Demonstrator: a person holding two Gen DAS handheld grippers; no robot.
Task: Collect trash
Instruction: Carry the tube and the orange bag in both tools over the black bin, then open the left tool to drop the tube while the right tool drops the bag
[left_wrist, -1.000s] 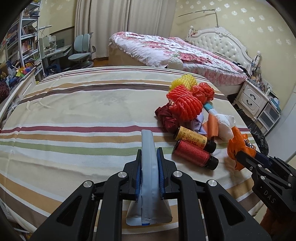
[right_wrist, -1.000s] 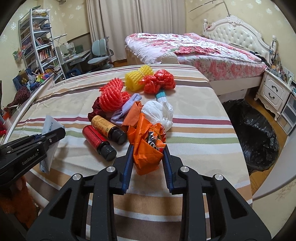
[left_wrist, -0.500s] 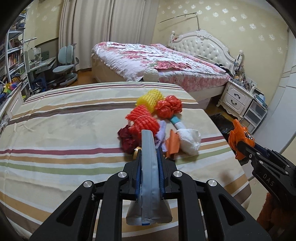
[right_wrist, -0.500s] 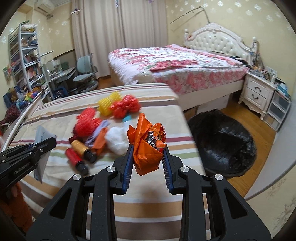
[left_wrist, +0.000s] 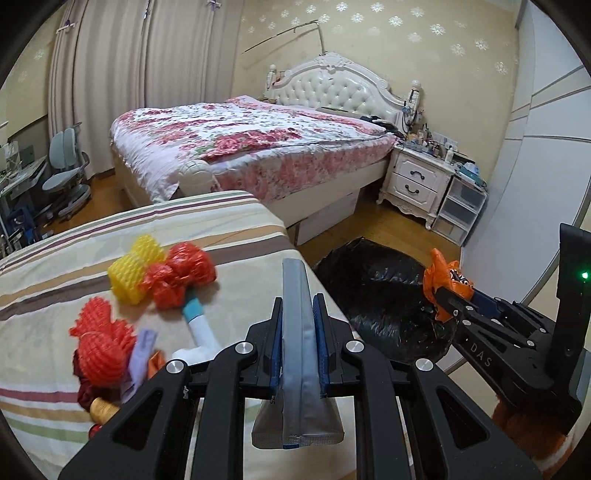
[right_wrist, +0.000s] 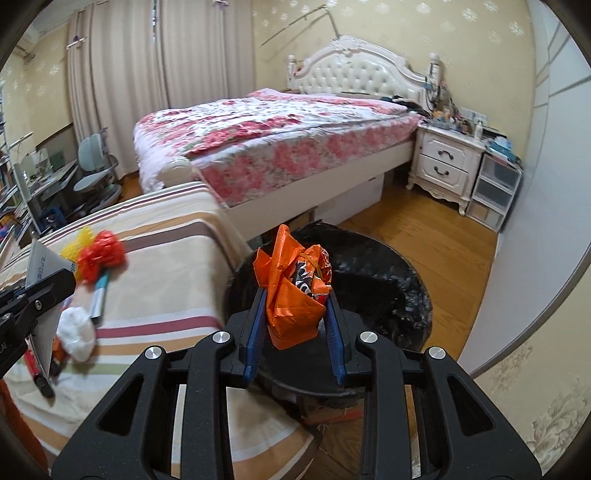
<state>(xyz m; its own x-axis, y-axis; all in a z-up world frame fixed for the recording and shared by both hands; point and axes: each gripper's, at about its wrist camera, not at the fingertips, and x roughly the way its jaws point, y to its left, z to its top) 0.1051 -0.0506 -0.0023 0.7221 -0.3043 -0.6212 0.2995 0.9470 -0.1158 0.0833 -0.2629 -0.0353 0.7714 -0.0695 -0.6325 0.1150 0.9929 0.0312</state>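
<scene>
Both grippers loaded with trash beside the black bin bag.

Right gripper (right_wrist: 295, 321) clamped on crumpled orange plastic wrapper (right_wrist: 291, 295), centre frame over black plastic trash bag (right_wrist: 388, 295); left gripper (left_wrist: 299, 332) pinching flat grey foil pouch (left_wrist: 299, 354), lower centre.

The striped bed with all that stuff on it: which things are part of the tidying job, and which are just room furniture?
Part of the job:
- crumpled orange snack wrapper in right gripper
- flat grey foil pouch in left gripper
- black bin bag on the floor
- yellow foam fruit net
- red foam net

Just there:
- floral bed
- white nightstand
- grey desk chair
</scene>
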